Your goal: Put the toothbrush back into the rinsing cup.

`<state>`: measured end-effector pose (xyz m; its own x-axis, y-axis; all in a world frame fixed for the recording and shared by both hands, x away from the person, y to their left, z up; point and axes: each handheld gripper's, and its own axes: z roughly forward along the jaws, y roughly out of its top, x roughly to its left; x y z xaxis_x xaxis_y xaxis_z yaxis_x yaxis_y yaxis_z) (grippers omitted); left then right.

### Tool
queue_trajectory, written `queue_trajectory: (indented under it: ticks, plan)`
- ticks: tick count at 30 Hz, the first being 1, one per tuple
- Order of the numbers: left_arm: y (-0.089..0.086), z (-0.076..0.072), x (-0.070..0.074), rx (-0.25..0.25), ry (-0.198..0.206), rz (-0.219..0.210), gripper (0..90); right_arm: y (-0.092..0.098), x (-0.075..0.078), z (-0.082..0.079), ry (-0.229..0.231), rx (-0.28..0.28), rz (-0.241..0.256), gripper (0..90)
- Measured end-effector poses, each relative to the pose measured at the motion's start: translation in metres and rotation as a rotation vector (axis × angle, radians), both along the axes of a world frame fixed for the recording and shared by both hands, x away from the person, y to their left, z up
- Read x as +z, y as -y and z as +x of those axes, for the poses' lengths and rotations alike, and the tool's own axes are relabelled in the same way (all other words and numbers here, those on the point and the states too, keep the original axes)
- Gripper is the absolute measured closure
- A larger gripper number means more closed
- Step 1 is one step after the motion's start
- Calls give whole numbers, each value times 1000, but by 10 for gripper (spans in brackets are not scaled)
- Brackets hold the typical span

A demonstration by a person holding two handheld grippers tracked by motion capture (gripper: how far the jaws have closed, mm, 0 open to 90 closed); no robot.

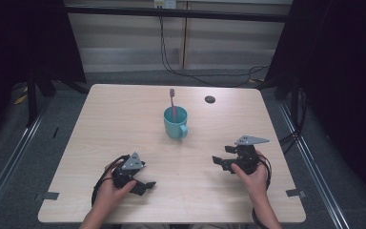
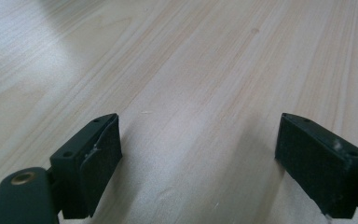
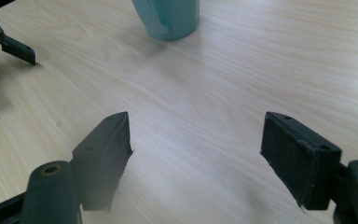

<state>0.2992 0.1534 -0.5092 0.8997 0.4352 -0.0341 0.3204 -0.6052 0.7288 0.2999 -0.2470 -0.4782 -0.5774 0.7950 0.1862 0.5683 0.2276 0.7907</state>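
**Two open grippers before a mug holding a toothbrush**

High view: a teal mug (image 1: pixel 175 123) stands upright near the middle of a pale wooden table (image 1: pixel 124 109), its handle turned toward the person's side and slightly to the right. A pink toothbrush (image 1: pixel 172 101) stands in the mug, leaning against the far rim with its head uppermost. The left gripper (image 1: pixel 143 183) and the right gripper (image 1: pixel 221 160) rest low at the near edge of the table, each held in one hand, well apart from the mug and from each other. A small dark disc (image 1: pixel 210 99) lies on the far side of the table.

Left gripper view: the left gripper's jaws stand wide apart over bare wood, with nothing between them. Right gripper view: the right gripper's (image 3: pixel 196 154) jaws are likewise spread wide and empty; the lower part of the mug (image 3: pixel 168 18) and its handle appear ahead, and the tips of the other gripper at the left edge.

Handling, as a judgement: the toothbrush is probably light, stiff and narrow, best pinched across the exposed handle just below the head and lifted straight up. The mug looks rigid, smooth-walled and likely slippery; it may tip if the brush drags on the rim, so a steadying grip on the rim or handle is advisable.
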Motion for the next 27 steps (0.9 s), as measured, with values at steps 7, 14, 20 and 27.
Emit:
queue_trajectory:
  ticks: [7,14,20,27]
  plan:
    - [0,0,0,0,0,0,141,5,-7,-7,-15,19,-43,224]
    - [0,0,0,0,0,0,141,11,-14,-14,-26,12,-86,222]
    - [0,0,0,0,0,0,140,14,-19,-20,-27,15,-124,214]
    - [0,0,0,0,0,0,140,15,-25,-25,-32,21,-146,209]
